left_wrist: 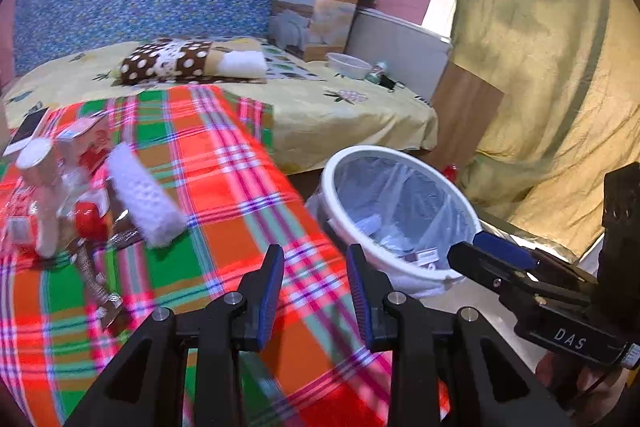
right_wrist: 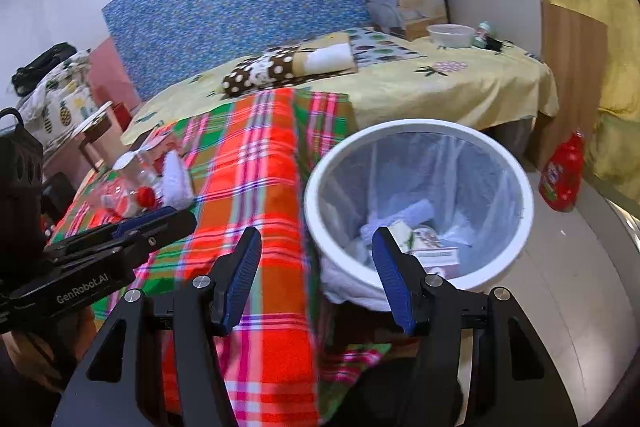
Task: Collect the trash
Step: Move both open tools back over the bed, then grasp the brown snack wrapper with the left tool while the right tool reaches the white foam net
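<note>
A white bin [left_wrist: 400, 211] lined with a clear bag stands on the floor right of the plaid-covered table [left_wrist: 224, 187]; several pieces of trash lie inside it [right_wrist: 424, 243]. On the table's left lie a white paper roll [left_wrist: 144, 199], a clear bottle with a red cap [left_wrist: 86, 223], a cardboard tube [left_wrist: 42, 195] and wrappers [left_wrist: 96, 279]. My left gripper [left_wrist: 316, 271] is open and empty over the table's near right part. My right gripper [right_wrist: 316, 255] is open and empty, straddling the bin's near rim; it also shows in the left wrist view [left_wrist: 492, 255].
A bed with a yellow sheet [left_wrist: 320, 107] lies behind, with a spotted pillow [left_wrist: 172, 61], a box [left_wrist: 316, 11] and a white bowl [left_wrist: 348, 65]. A red bottle [right_wrist: 562, 175] stands on the floor right of the bin. A yellow curtain [left_wrist: 552, 47] hangs at the right.
</note>
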### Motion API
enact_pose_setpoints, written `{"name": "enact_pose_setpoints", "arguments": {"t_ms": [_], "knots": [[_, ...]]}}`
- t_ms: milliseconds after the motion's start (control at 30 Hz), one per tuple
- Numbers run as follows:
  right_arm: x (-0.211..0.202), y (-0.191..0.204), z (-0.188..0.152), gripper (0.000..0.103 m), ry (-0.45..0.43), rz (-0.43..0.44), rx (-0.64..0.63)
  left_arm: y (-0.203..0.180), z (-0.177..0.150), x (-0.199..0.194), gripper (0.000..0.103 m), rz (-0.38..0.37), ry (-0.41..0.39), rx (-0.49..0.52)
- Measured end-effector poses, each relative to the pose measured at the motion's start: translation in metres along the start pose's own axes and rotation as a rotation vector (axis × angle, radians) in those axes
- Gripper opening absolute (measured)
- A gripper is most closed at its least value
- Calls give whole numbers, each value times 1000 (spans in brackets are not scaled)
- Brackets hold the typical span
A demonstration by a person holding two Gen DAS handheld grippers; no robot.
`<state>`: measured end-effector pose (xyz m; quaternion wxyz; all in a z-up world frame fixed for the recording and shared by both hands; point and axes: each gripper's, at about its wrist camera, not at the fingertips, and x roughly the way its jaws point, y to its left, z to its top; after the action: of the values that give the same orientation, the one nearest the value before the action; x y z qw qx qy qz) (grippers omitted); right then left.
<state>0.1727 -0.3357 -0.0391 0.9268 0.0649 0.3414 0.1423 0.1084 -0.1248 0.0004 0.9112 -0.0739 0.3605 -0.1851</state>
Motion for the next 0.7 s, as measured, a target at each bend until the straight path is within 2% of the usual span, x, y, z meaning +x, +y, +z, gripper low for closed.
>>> {"name": "enact_pose_setpoints", "arguments": {"t_ms": [300,500,567,700], "knots": [[8,32,-5,59,31,69,-67,34,-18,-23,32,68,9,-57],[10,47,-8,59,49,128,-98,66,-27,-40,32,114,-4,-135],[12,51,-8,53,56,139,-104,73,-29,-46,32,129,-11,-145],[14,59,-7,52,65,158,-119,87,-30,-52,32,155,-19,-164]]}}
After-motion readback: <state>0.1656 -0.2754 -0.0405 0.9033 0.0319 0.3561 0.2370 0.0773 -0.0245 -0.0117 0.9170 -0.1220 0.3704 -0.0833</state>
